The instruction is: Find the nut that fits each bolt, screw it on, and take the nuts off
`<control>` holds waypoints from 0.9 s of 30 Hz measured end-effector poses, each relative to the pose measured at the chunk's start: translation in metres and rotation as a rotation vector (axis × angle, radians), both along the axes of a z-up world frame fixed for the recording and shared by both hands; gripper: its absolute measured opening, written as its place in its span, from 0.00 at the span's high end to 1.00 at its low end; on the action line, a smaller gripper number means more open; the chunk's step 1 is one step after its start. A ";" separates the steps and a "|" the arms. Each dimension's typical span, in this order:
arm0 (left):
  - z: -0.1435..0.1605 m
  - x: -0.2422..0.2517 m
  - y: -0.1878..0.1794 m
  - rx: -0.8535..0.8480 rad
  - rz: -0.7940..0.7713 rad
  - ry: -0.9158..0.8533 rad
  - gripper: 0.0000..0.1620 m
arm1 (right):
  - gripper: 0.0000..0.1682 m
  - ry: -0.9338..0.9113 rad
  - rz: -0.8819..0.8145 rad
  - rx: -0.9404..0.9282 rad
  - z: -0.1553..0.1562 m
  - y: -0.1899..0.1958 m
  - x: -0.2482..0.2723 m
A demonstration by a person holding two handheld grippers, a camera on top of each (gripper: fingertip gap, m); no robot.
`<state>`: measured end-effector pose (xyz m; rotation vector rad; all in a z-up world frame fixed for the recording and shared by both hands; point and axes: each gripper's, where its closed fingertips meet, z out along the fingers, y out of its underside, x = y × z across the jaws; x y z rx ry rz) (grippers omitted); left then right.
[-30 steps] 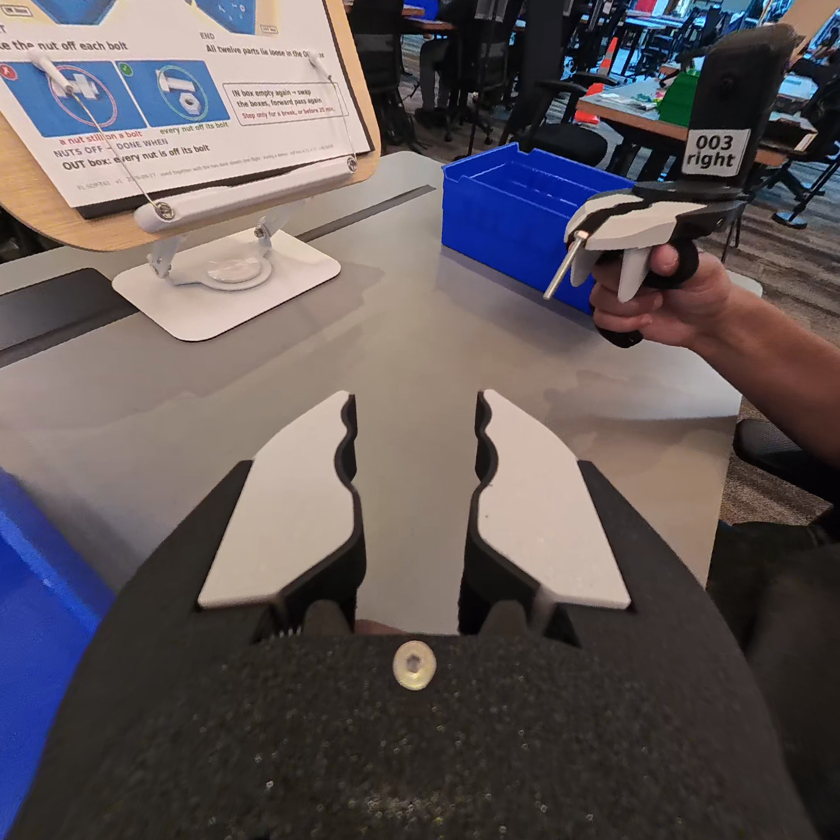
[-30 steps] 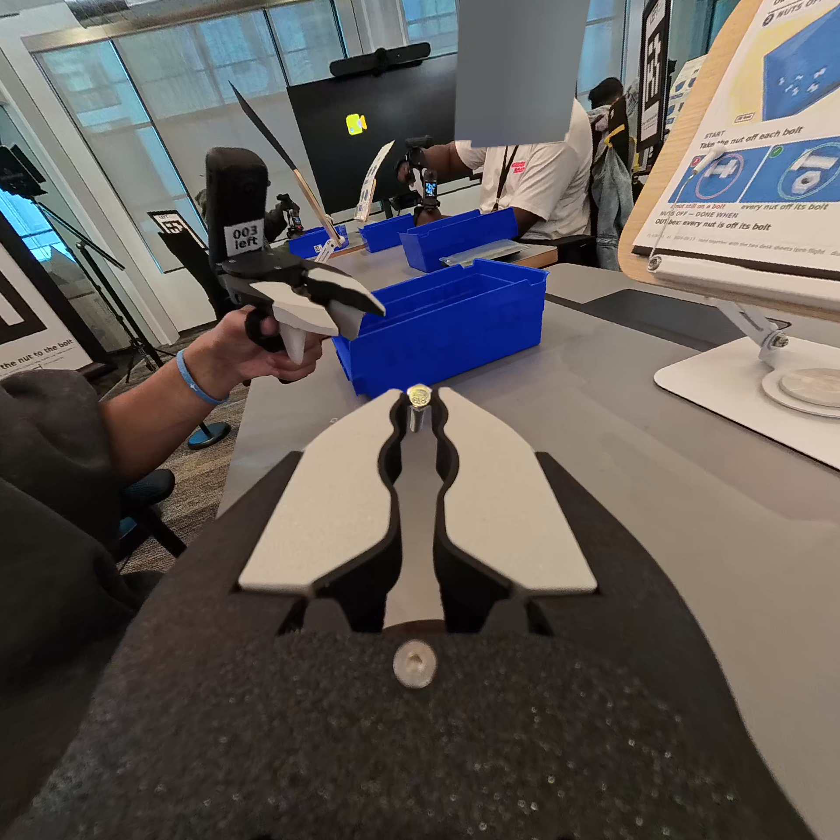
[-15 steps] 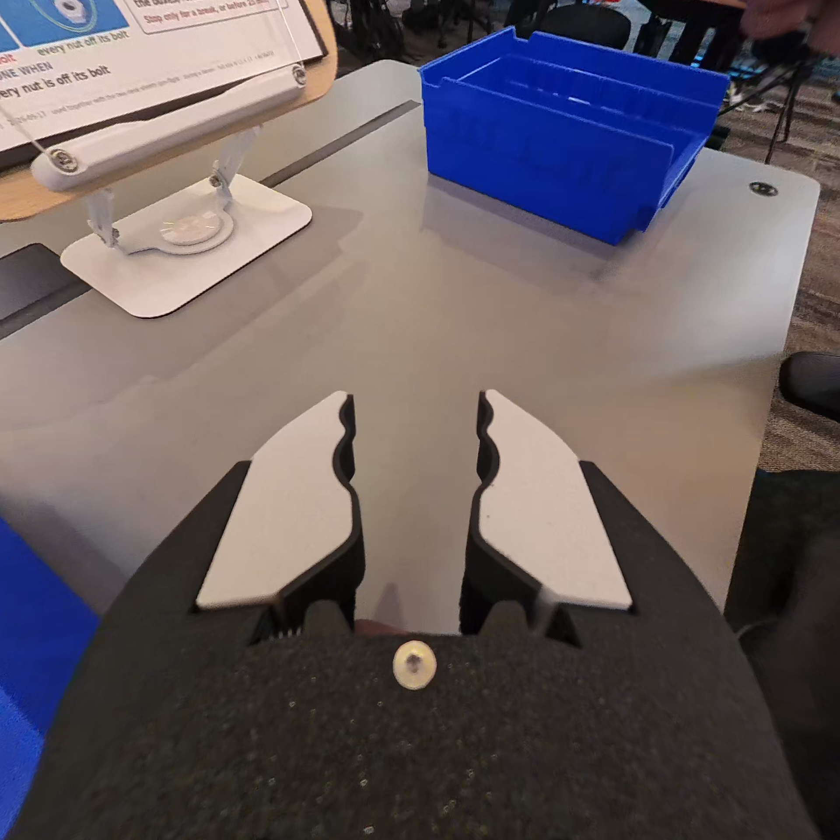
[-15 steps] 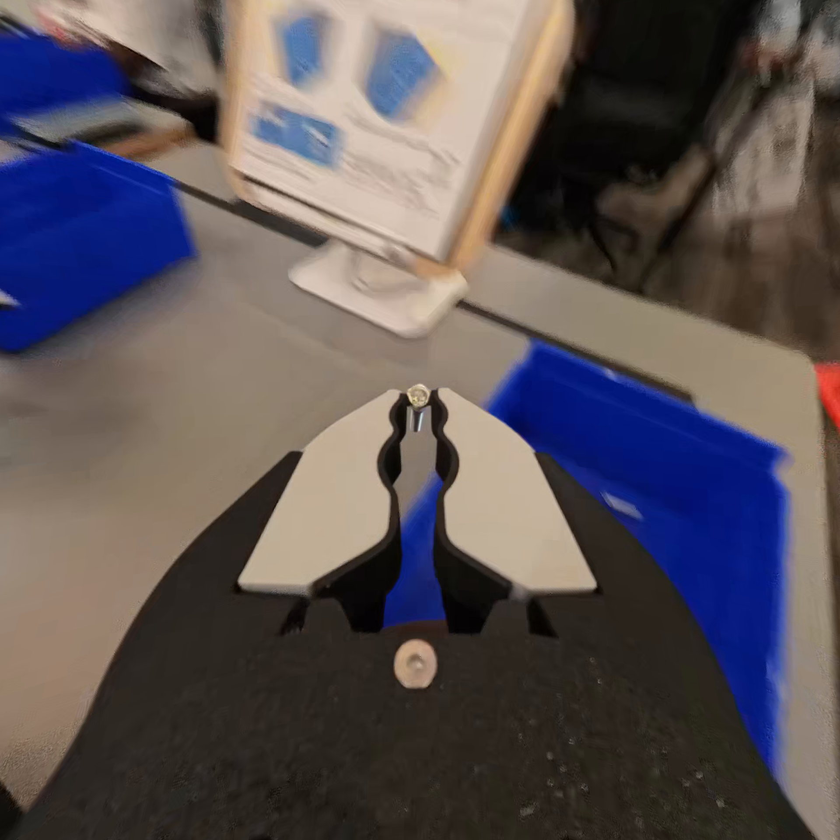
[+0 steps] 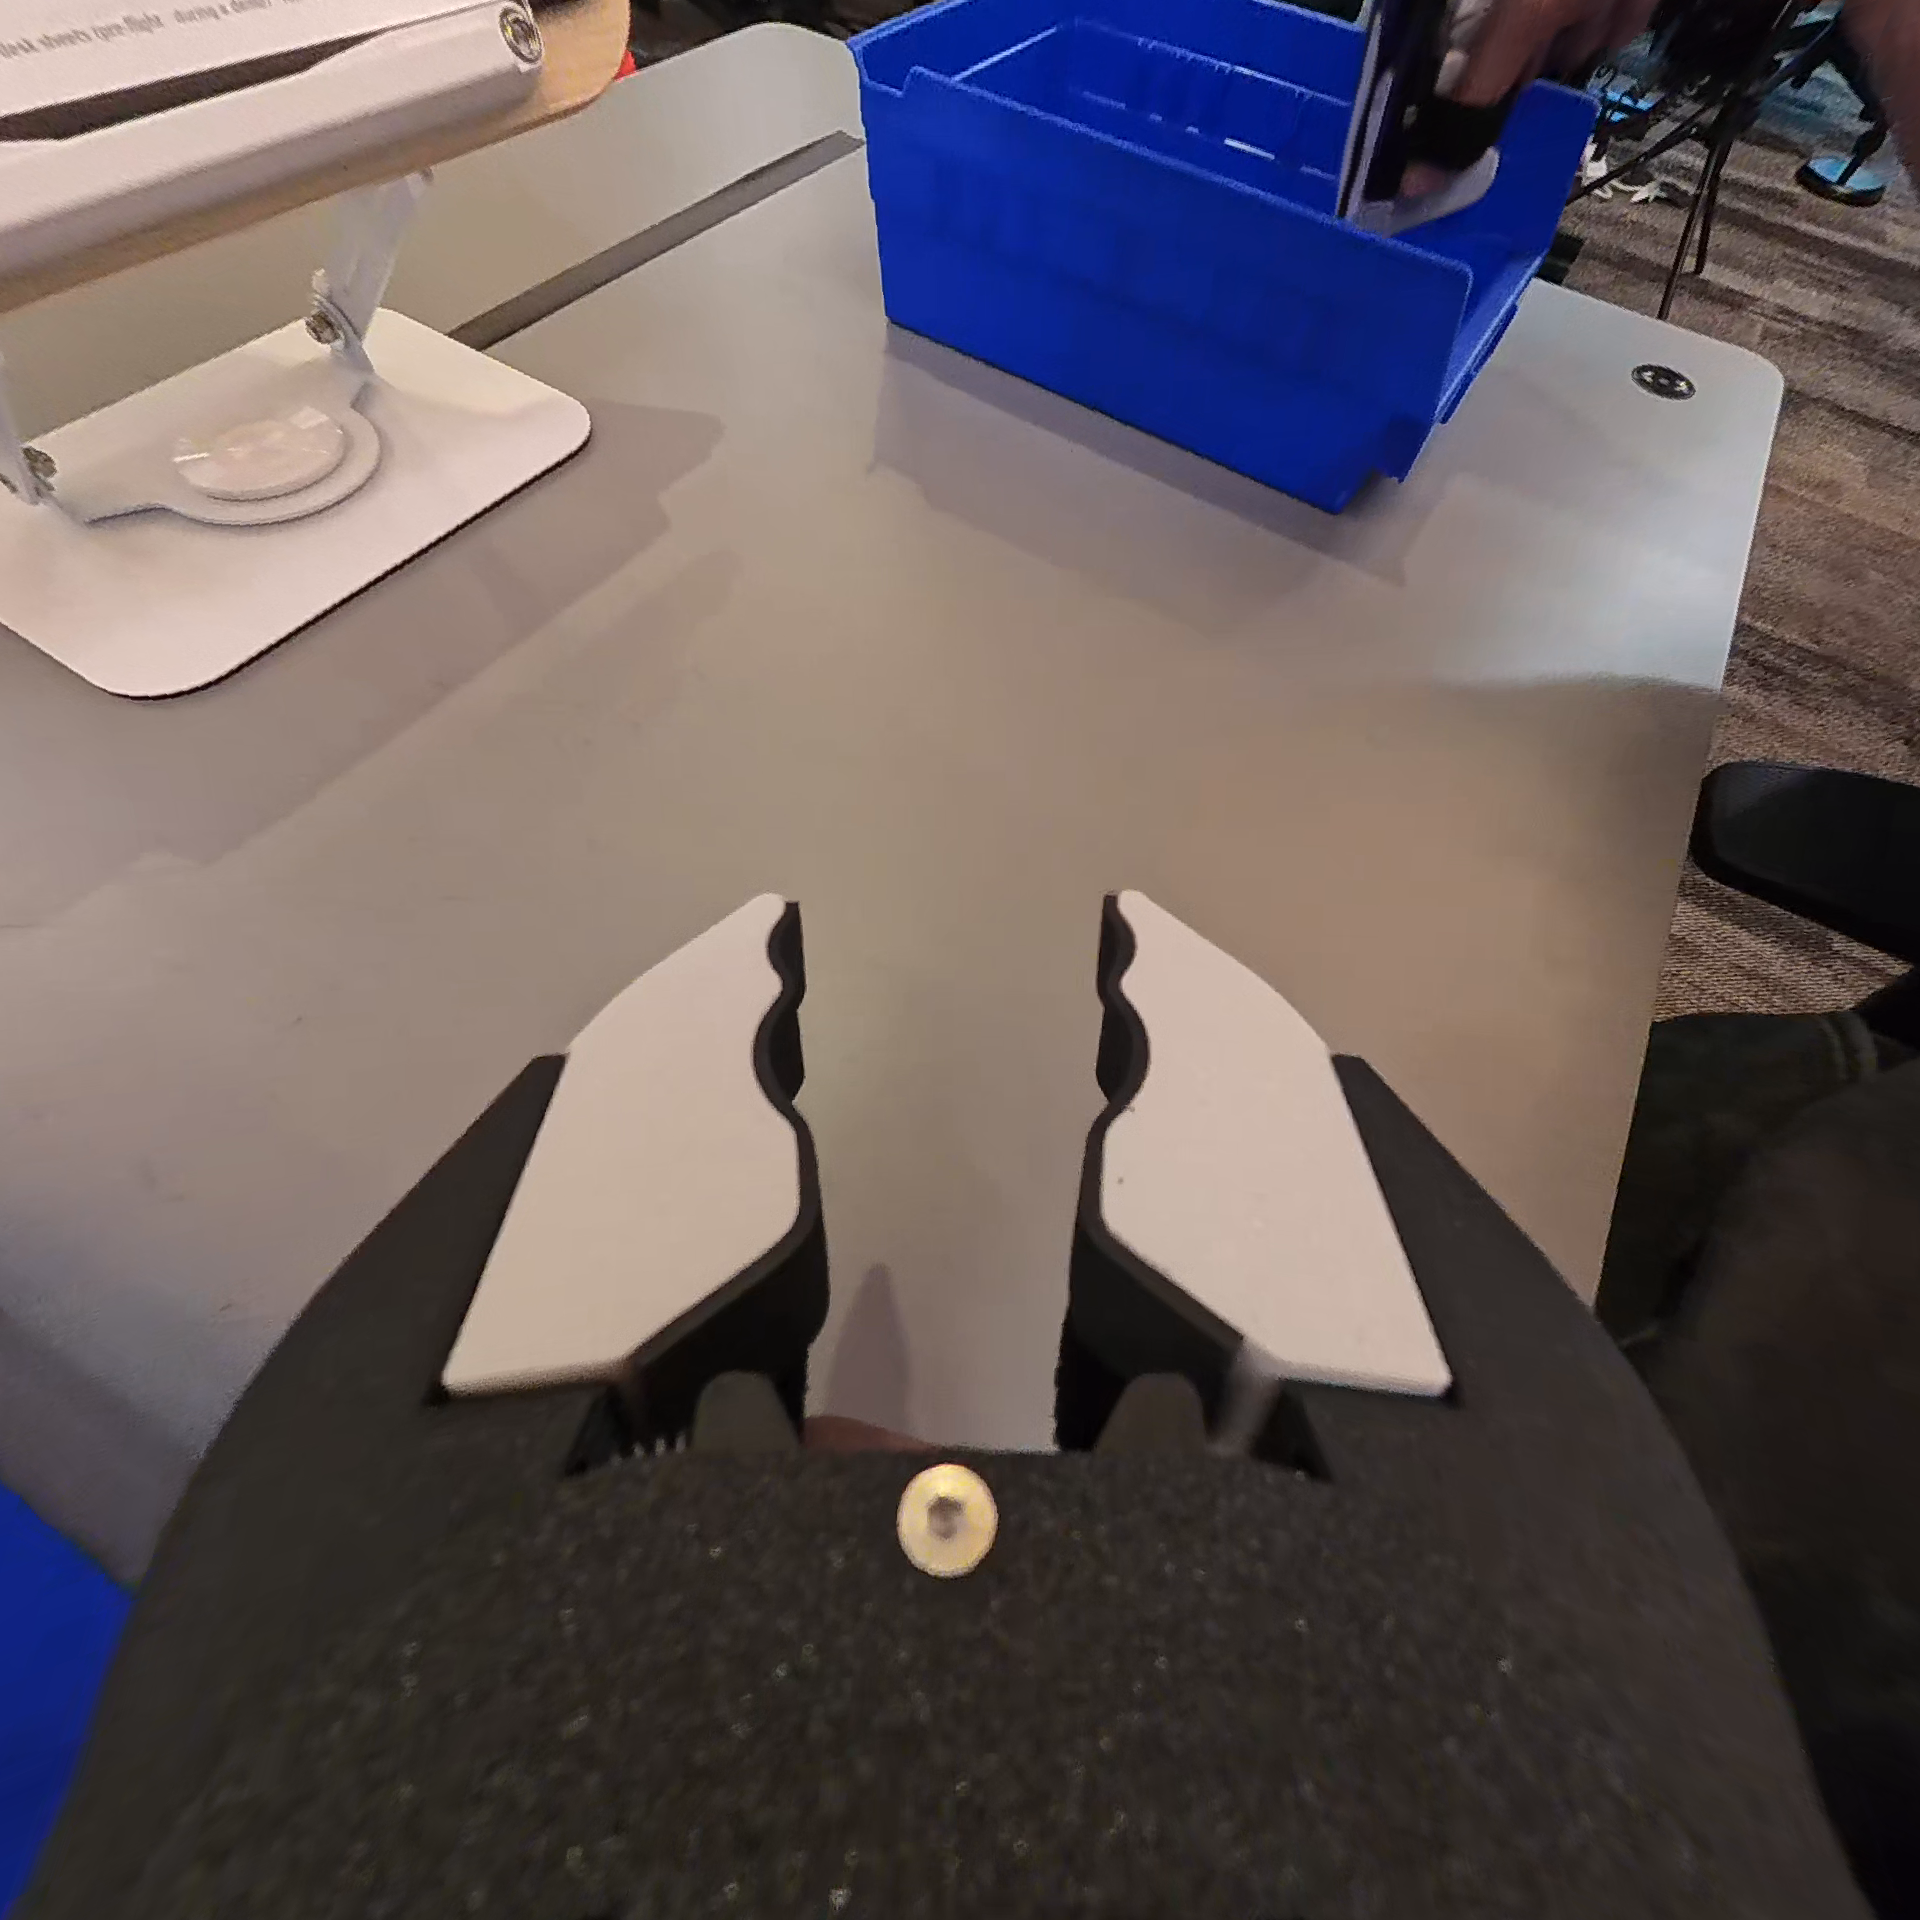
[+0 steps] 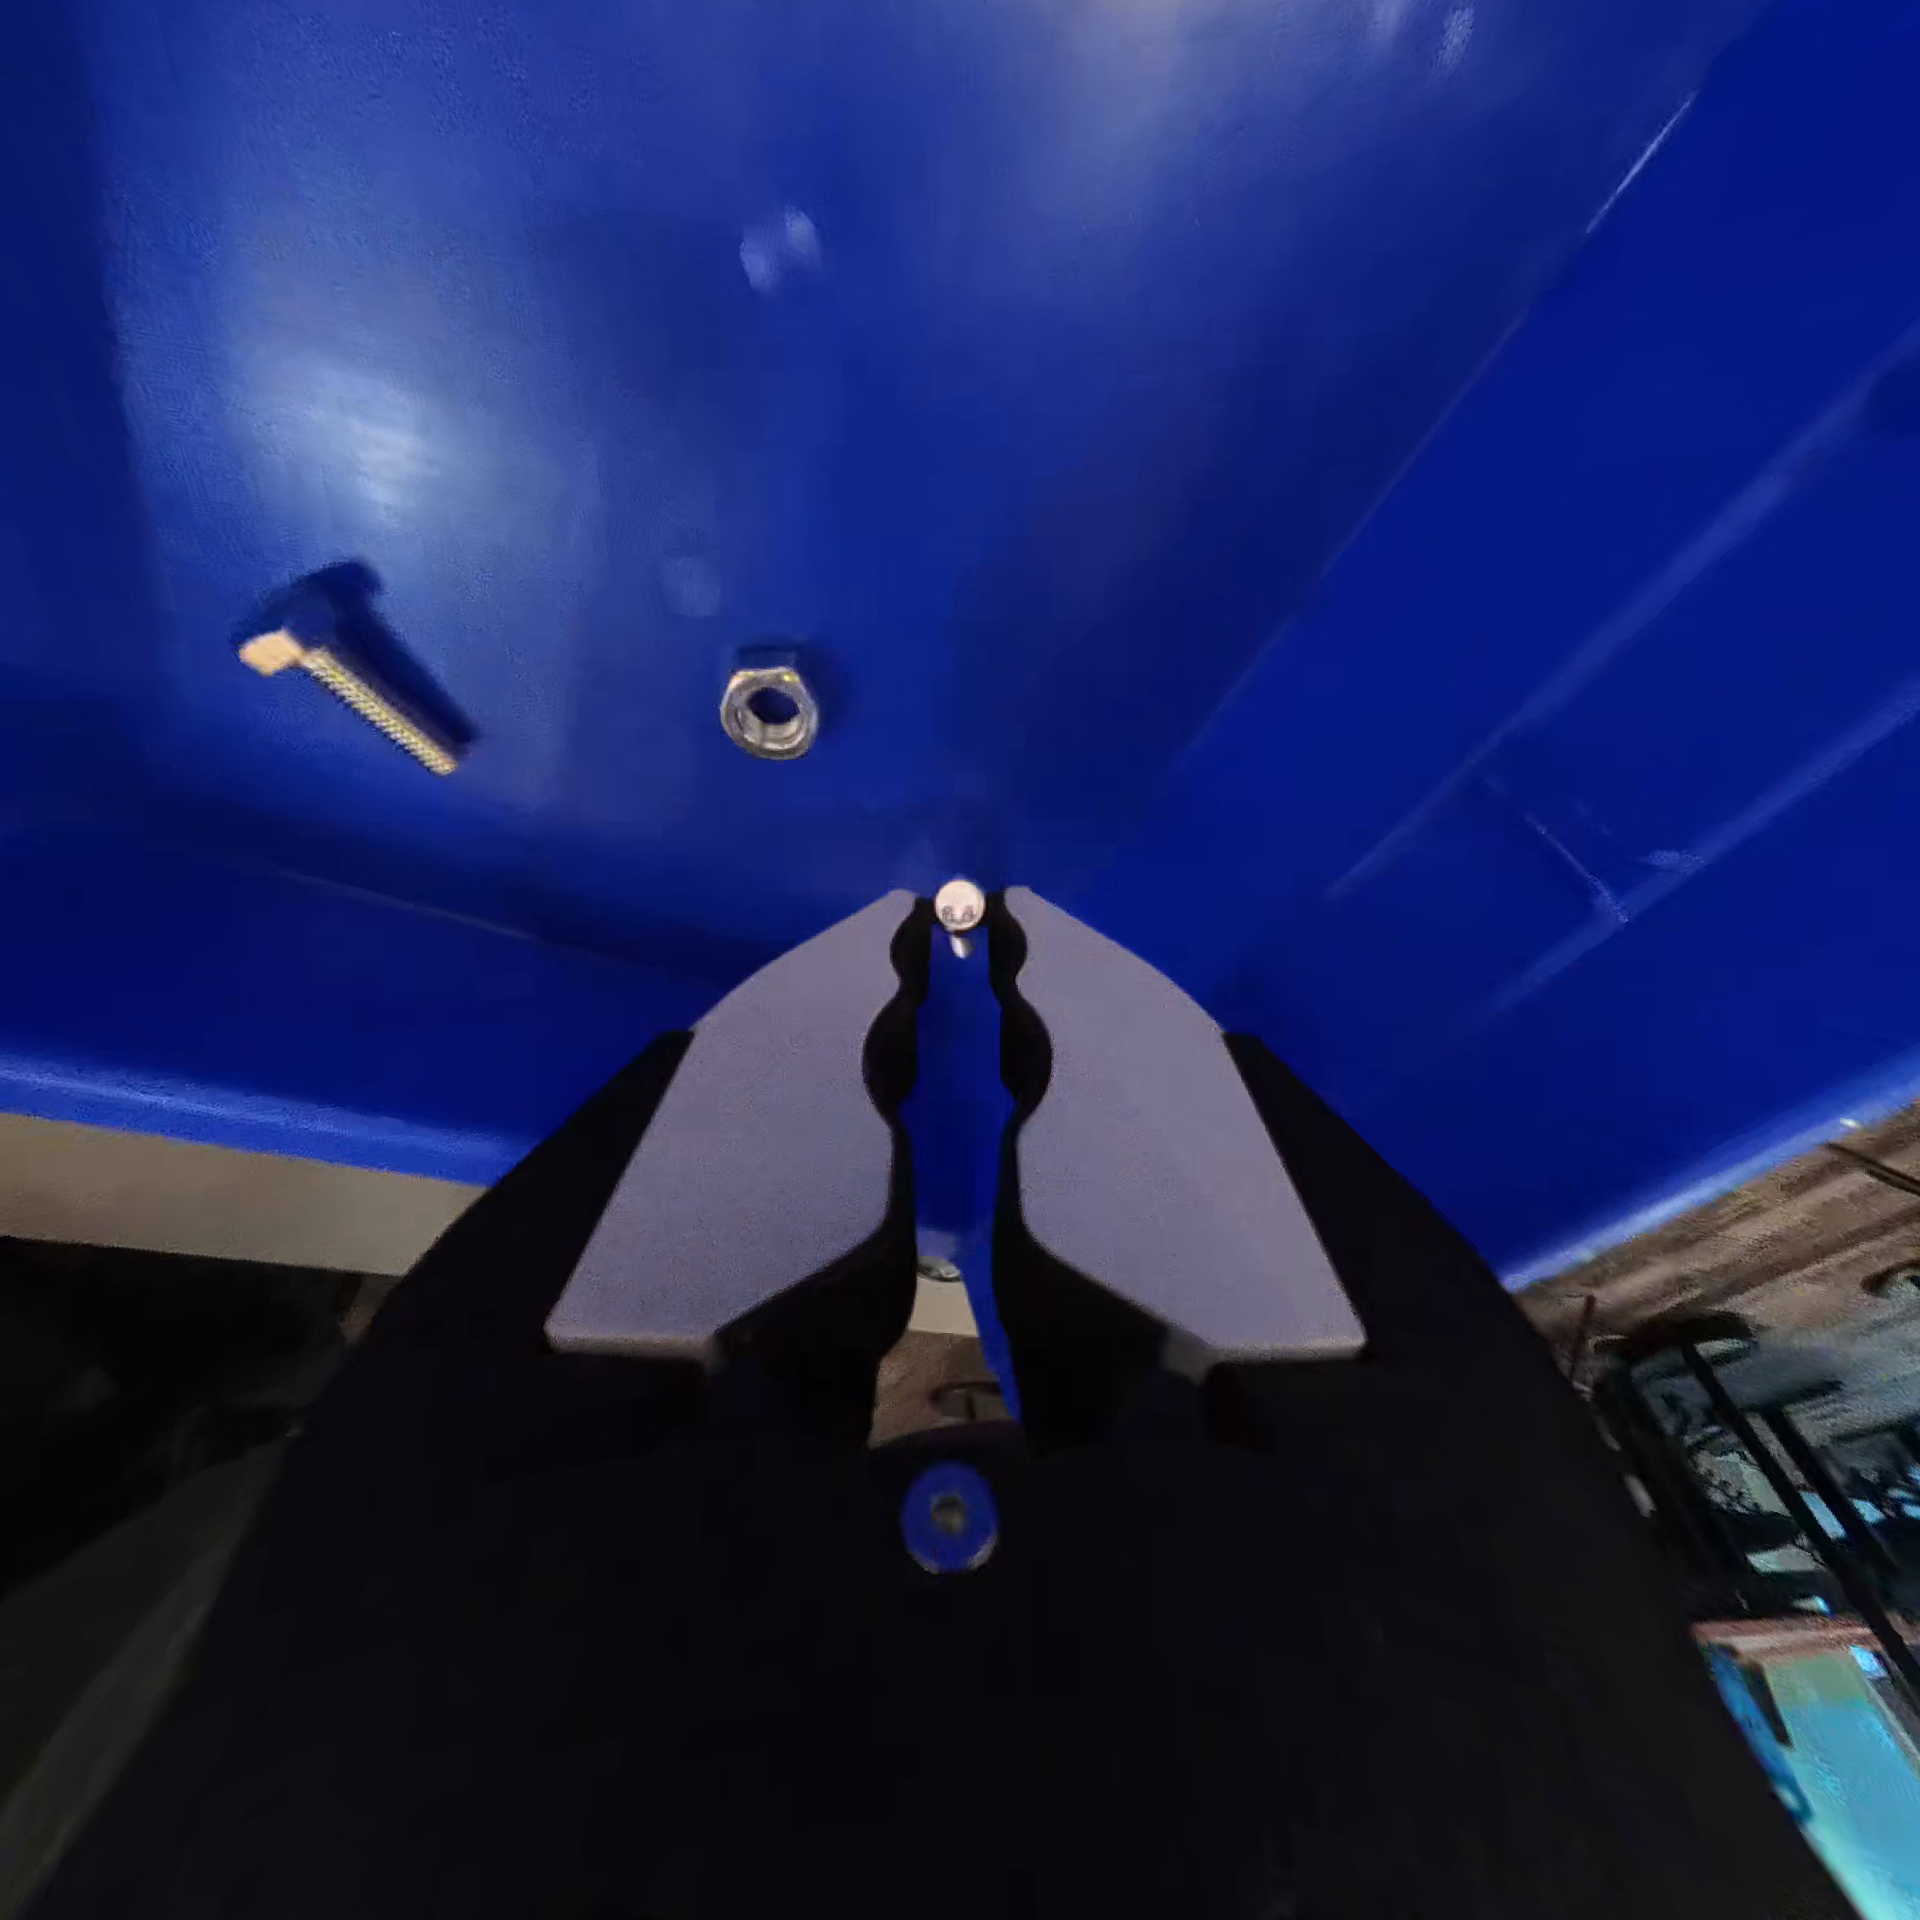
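My right gripper (image 6: 958, 900) points down into the blue bin (image 6: 1039, 364), its fingers (image 6: 1143, 1143) pinching a bolt (image 6: 958, 906) at their very tips. I see the bolt's round head end-on between the two tips, with a short bit of shank showing just behind it in the gap. On the bin floor ahead of the tips lies a loose nut (image 6: 769, 712), flat, hole facing the camera, a little left of the finger line and apart from the held bolt. Farther left lies a second bolt (image 6: 348, 691), on its side, head toward the upper left, well apart from the nut.

My left gripper (image 5: 951, 914) hangs over the grey table (image 5: 935, 675) with its fingers (image 5: 665, 1164) spread wide and nothing between them; bare tabletop shows through the gap. From this view the bin (image 5: 1164, 270) sits at the far right part of the table, and the right gripper (image 5: 1403, 156) dips inside it at the right end, held by a hand (image 5: 1507, 52). A white stand (image 5: 312, 520) rests on the table at the far left.
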<state>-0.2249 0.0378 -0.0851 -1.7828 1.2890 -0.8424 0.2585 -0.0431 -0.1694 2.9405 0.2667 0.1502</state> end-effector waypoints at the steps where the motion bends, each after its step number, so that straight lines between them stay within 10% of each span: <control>1: 0.001 0.000 0.000 -0.004 -0.002 -0.006 0.67 | 0.93 0.005 -0.007 0.006 -0.002 0.000 0.000; 6: 0.013 -0.008 0.001 -0.019 0.025 -0.057 0.67 | 0.83 -0.004 0.049 0.180 0.014 0.015 -0.010; 10: 0.028 -0.033 0.003 -0.022 0.093 -0.138 0.67 | 0.79 0.066 0.255 0.735 0.086 0.052 -0.085; 15: 0.039 -0.055 0.018 -0.033 0.166 -0.171 0.67 | 0.84 0.739 0.301 1.448 0.166 0.047 -0.266; 22: 0.048 -0.120 0.016 0.022 0.427 -0.082 0.73 | 0.87 0.818 0.424 1.367 0.089 0.034 -0.378; 27: -0.016 -0.191 -0.012 -0.064 0.689 0.199 0.75 | 0.87 0.872 0.424 1.326 0.074 0.031 -0.391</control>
